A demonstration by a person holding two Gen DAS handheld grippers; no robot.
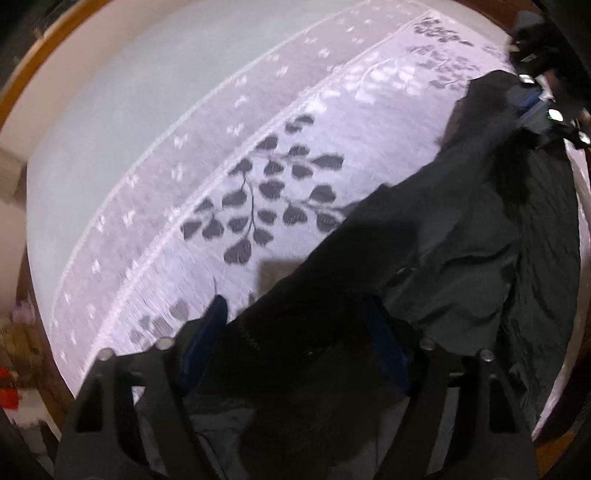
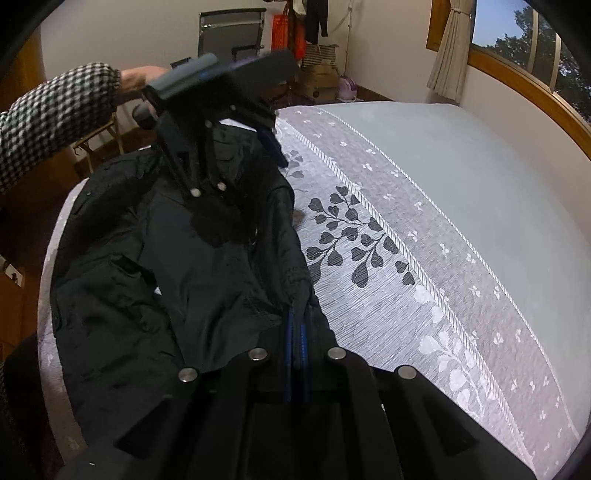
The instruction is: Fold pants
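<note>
I count one pair of dark pants [image 2: 177,258] on one bed [image 2: 480,206], two tongs, the left tongs [image 2: 236,155] and the right tongs [image 2: 297,332], one chair [image 2: 229,35], one window [image 2: 517,33], one curtain [image 2: 448,48].

A: What carries everything here?

B: A bed [image 2: 480,177] with a wooden frame, under a pale lilac bedspread [image 2: 369,314] woven with dark leaf sprigs and a band of small white flowers.

A: And directly on it?

B: Dark pants [image 2: 147,277], rumpled, filling the left and lower left of the right wrist view and the lower right of the left one. Plain pale sheet shows at the upper right.
</note>
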